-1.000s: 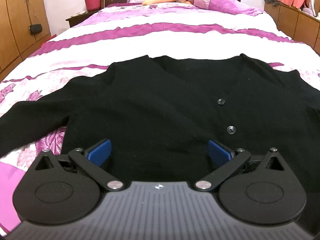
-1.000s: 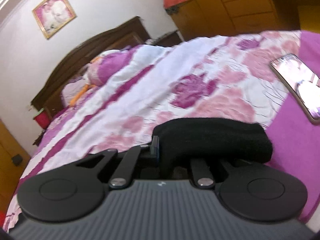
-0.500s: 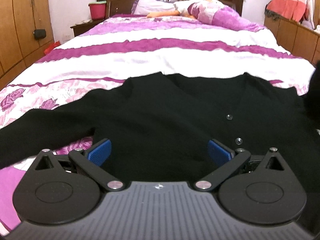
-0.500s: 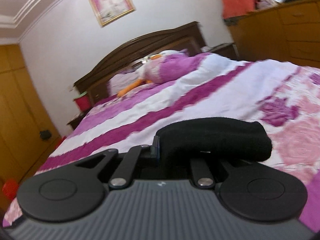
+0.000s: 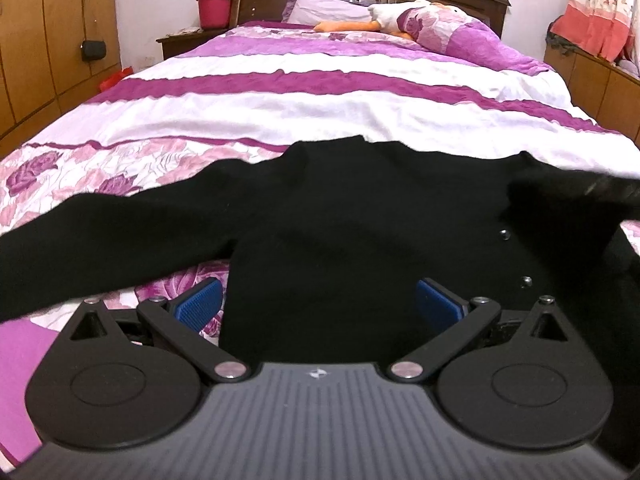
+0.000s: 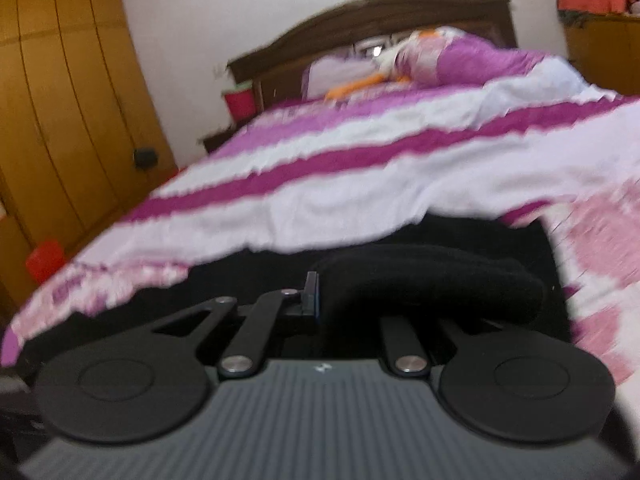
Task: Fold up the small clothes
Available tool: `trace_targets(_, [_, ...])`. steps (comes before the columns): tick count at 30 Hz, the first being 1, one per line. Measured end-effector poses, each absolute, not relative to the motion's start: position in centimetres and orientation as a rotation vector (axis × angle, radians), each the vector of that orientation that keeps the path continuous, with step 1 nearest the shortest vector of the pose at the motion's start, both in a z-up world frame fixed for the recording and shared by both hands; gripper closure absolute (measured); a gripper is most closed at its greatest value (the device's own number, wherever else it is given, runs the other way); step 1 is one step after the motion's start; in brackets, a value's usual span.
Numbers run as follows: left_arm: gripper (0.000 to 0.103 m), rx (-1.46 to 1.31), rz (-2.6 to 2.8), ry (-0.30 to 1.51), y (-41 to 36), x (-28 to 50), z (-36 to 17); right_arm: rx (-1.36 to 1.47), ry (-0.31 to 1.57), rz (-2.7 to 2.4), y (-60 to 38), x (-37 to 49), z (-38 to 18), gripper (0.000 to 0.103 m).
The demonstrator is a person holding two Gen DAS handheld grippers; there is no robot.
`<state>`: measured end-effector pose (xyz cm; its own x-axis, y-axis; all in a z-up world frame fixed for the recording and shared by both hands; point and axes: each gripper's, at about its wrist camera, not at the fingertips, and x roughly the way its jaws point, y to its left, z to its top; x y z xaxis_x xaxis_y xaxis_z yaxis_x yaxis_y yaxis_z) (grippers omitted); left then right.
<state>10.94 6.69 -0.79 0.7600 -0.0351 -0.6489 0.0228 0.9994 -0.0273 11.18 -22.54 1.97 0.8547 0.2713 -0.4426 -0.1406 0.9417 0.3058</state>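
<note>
Bed (image 5: 320, 120): I see it filling most of both views, under a cover in white and magenta bands with pink roses near the foot; dark wooden headboard at the far end.
Wardrobe (image 6: 60, 120): tall wooden doors along the left wall in my right wrist view, badly blurred.
Cardigan (image 5: 360, 240): black knit, lying flat across the foot of the bed, front up, neckline towards the headboard. One sleeve runs out to the left edge of my left wrist view. Two small buttons show on its right half.
Sleeve (image 6: 432, 284): the other black sleeve, lifted off the cover and bunched into a thick roll. In the left wrist view it crosses the cardigan's right shoulder as a dark blurred band.
Pillows (image 5: 440, 24): pink and purple, heaped against the headboard, with an orange-and-white soft toy among them.
Bucket (image 5: 214, 10): red, on the bedside stand left of the headboard.
Left gripper (image 5: 320, 300): my jaws stand wide apart, blue pads on either side of the cardigan's hem, nothing pinched. The left pad sits over the rose cover just beside the hem; the right pad over black knit. Whether either pad touches cloth I cannot tell.
Right gripper (image 6: 320, 300): jaws closed down, clamped on the sleeve, which bulges out to the right of the pad.
</note>
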Motion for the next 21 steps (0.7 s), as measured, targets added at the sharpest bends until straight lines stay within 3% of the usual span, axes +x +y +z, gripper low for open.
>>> trace_targets(8, [0.0, 0.0, -0.013, 0.754, 6.8, 12.1, -3.5, 0.242, 0.629, 0.267, -19.8, 11.5, -1.8, 0.089])
trace_targets(10, [0.0, -0.004, -0.008, 0.76, 6.8, 12.3, -3.8, 0.244, 0.64, 0.267, -19.8, 11.2, -1.8, 0.082])
trace_targets(12, [0.0, 0.003, -0.003, 0.759, 6.7, 12.4, -3.9, 0.272, 0.663, 0.287, -20.2, 10.6, -1.4, 0.067])
trace_targets(15, [0.0, 0.015, 0.006, 0.762, 6.4, 12.4, -3.8, 0.317, 0.675, 0.324, -20.7, 9.3, -0.7, 0.052])
trace_targets(21, [0.0, 0.009, -0.031, 0.749, 5.2, 11.7, -2.4, 0.362, 0.695, 0.347, -23.1, 5.6, 0.9, 0.051])
